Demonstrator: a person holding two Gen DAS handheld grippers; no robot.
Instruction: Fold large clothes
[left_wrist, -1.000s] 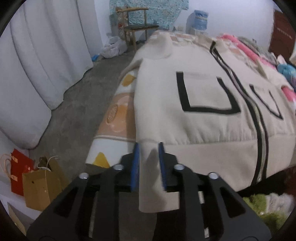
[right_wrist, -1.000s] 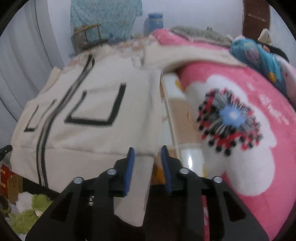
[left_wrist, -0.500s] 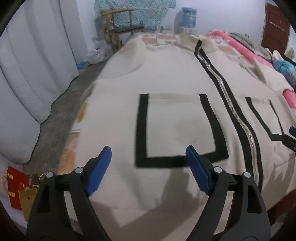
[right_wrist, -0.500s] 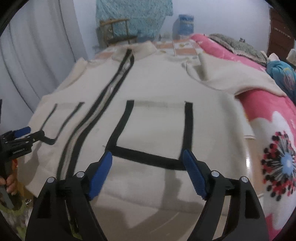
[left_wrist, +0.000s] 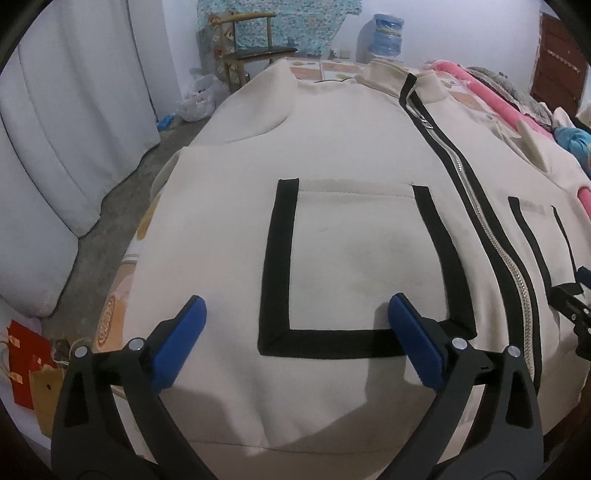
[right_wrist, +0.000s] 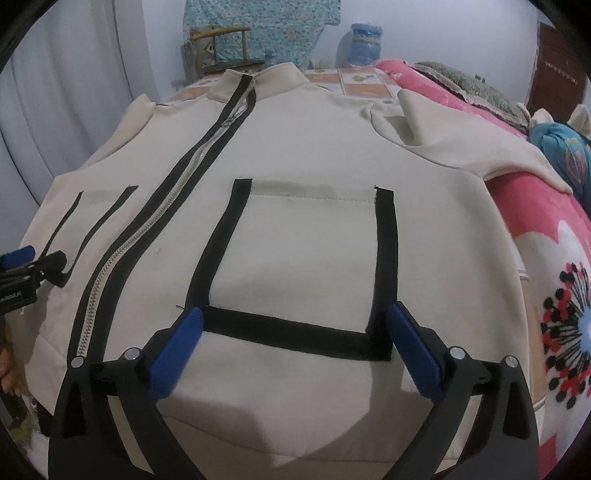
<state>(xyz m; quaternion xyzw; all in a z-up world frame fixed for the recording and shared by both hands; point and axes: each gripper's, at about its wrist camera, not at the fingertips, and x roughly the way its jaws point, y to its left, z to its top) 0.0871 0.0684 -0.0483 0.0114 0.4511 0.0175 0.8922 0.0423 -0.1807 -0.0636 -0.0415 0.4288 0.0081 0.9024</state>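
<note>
Opening over the jacket (left_wrist: 332, 155), both grippers (left_wrist: 295, 332) (right_wrist: 291, 332) held nothing (hem overhanging the bed (right_wrist: 369, 83) might slide).

The jacket (left_wrist: 347, 155) is thick matt cream cloth with black fabric trim and a shiny metal zip (left_wrist: 476, 206). At the bottom of the frame, the gripper arms look like matt black plastic with blue rubbery pads (left_wrist: 177, 341). The floor (left_wrist: 122, 192) at left is rough grey concrete.

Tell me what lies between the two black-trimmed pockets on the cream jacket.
The zipper, edged in black on both sides, runs up the jacket between the near pocket and the far pocket. The right wrist view shows it plainly.
</note>
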